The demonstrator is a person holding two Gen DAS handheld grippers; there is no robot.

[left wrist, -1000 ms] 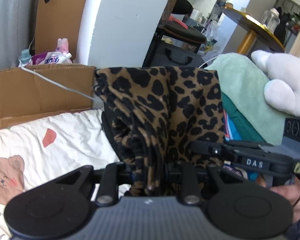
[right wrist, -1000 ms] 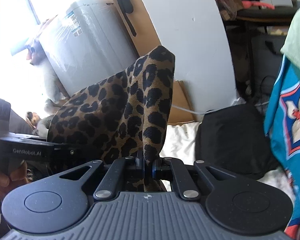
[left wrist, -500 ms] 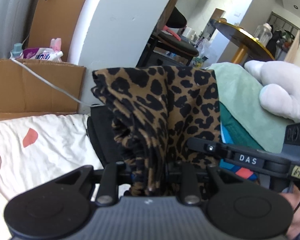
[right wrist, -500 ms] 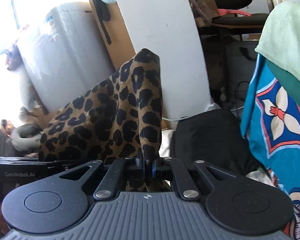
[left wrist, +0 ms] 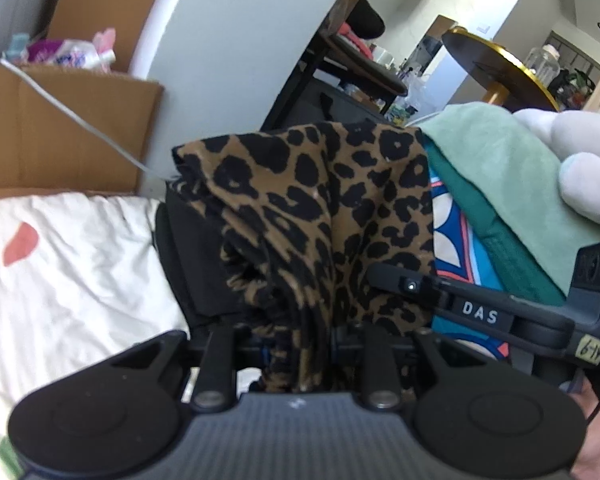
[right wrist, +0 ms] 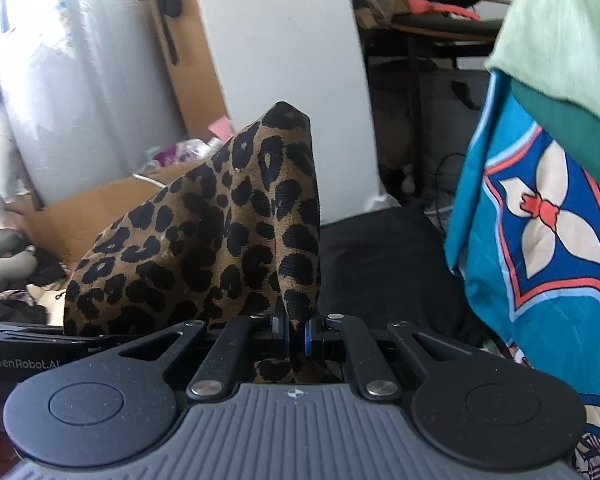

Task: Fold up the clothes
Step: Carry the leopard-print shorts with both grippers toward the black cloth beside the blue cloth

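Observation:
A leopard-print garment [left wrist: 312, 216] hangs bunched between both grippers, held up off the bed. My left gripper [left wrist: 300, 350] is shut on its gathered lower edge. My right gripper [right wrist: 296, 334] is shut on another fold of the same leopard-print garment [right wrist: 220, 240], which rises in a peak above the fingers. In the left wrist view the right gripper's body [left wrist: 480, 312] sits close at the right. The left gripper's body [right wrist: 24, 354] shows at the lower left of the right wrist view.
A stack of clothes stands at the right: mint towel [left wrist: 496, 160], green piece, blue patterned cloth [right wrist: 540, 232]. A black folded item [right wrist: 380, 264] lies on the white printed sheet [left wrist: 68, 264]. A cardboard box [left wrist: 60, 132] and white pillar [right wrist: 284, 48] stand behind.
Both grippers have swung to the right with the leopard-print garment still held. The black item and the clothes stack have come closer in view.

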